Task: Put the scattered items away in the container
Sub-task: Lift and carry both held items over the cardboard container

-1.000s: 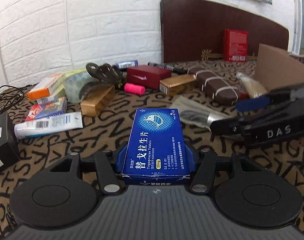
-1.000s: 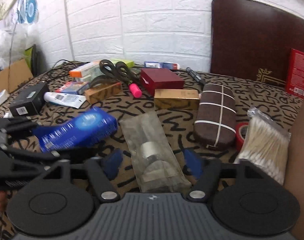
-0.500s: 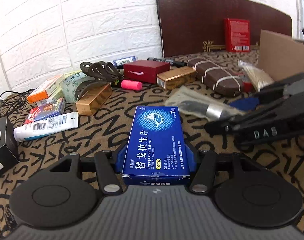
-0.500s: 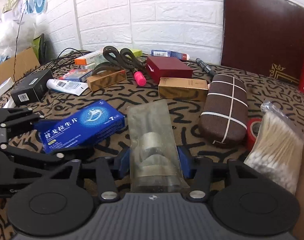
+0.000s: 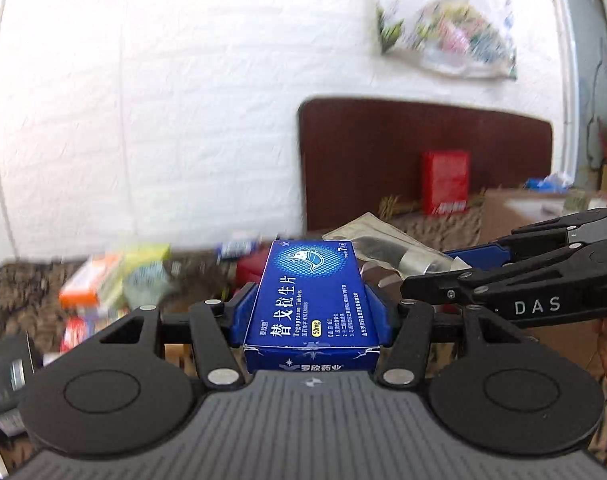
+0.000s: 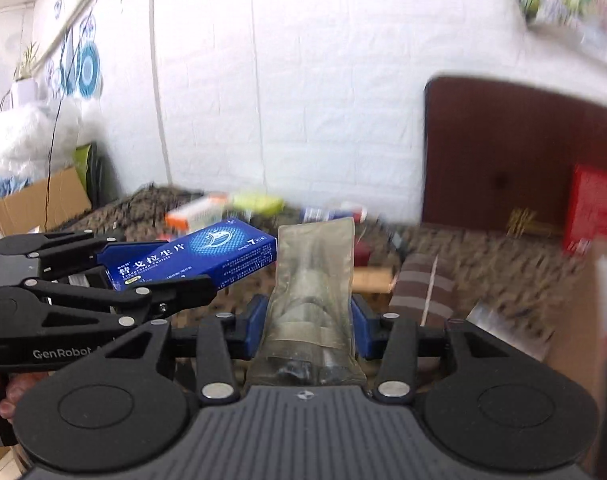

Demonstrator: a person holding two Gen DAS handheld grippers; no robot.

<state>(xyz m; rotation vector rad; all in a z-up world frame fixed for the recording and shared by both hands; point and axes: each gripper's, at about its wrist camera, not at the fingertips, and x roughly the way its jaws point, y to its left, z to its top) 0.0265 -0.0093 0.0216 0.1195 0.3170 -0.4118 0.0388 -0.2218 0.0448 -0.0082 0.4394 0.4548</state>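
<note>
My left gripper point(image 5: 310, 312) is shut on a blue medicine box point(image 5: 313, 292) and holds it lifted above the patterned table; the box also shows in the right wrist view point(image 6: 199, 256). My right gripper point(image 6: 309, 320) is shut on a clear plastic pouch with a metal part inside point(image 6: 313, 284), also lifted; it shows to the right in the left wrist view point(image 5: 399, 248). The cardboard container point(image 5: 511, 216) stands at the right, its wall close by in the right wrist view point(image 6: 583, 320).
Scattered items lie blurred on the table: an orange box point(image 5: 87, 284), a brown checked case point(image 6: 421, 292), a gold box point(image 6: 371, 278), a red box point(image 5: 445, 182) against the brown headboard. A black box point(image 5: 3, 372) sits at the left.
Both grippers have lifted their items off the table and tilted upward. The right gripper closed on the pouch. The view now shows mostly wall, with motion blur.
</note>
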